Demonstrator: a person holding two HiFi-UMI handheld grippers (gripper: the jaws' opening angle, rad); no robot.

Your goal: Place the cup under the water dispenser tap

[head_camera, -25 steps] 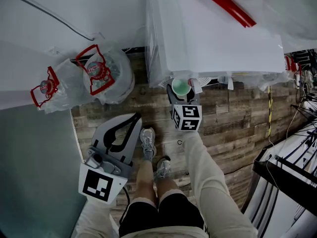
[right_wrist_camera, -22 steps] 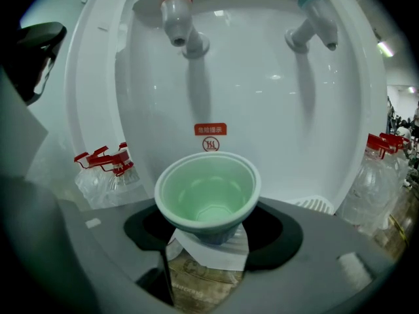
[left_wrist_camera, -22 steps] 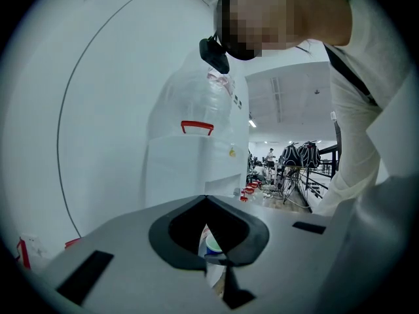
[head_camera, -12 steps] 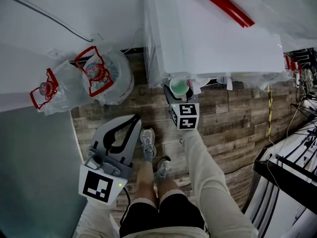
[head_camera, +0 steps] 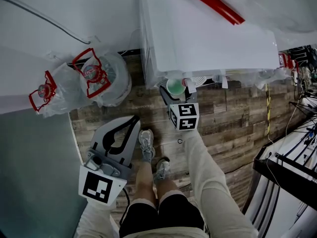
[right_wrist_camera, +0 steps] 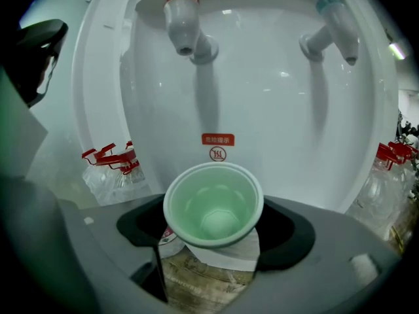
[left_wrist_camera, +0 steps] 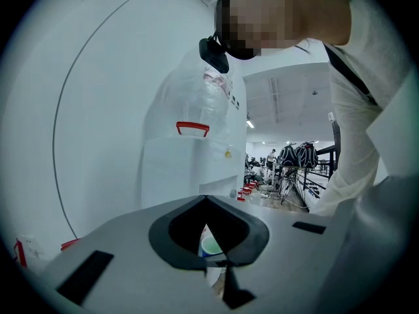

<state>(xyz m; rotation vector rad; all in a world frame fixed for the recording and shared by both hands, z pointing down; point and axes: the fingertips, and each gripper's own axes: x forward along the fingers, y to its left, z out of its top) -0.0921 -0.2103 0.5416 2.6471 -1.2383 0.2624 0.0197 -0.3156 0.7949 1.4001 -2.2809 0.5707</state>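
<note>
A pale green paper cup (right_wrist_camera: 214, 205) stands upright between the jaws of my right gripper (right_wrist_camera: 216, 216), in the white water dispenser's (head_camera: 208, 38) recess. The jaws are opening, and dark gaps show on both sides of the cup. The red tap (right_wrist_camera: 183, 21) hangs above it, slightly left; the blue tap (right_wrist_camera: 337, 18) is at the upper right. From above, the cup (head_camera: 175, 86) sits at the dispenser's front edge, ahead of the right gripper (head_camera: 177, 89). What it rests on is hidden. My left gripper (head_camera: 134, 118) hangs shut and empty over the floor, its tips (left_wrist_camera: 206, 200) meeting.
Two bagged water bottles with red handles (head_camera: 101, 76) (head_camera: 49, 90) lie on the wooden floor left of the dispenser. The person's shoes (head_camera: 147, 143) stand between the grippers. A dark rack with cables (head_camera: 287, 177) fills the right side. More bottles (right_wrist_camera: 386, 175) stand right of the dispenser.
The right gripper and the cup have stayed at the dispenser's front with hardly any shift. The left gripper has not moved.
</note>
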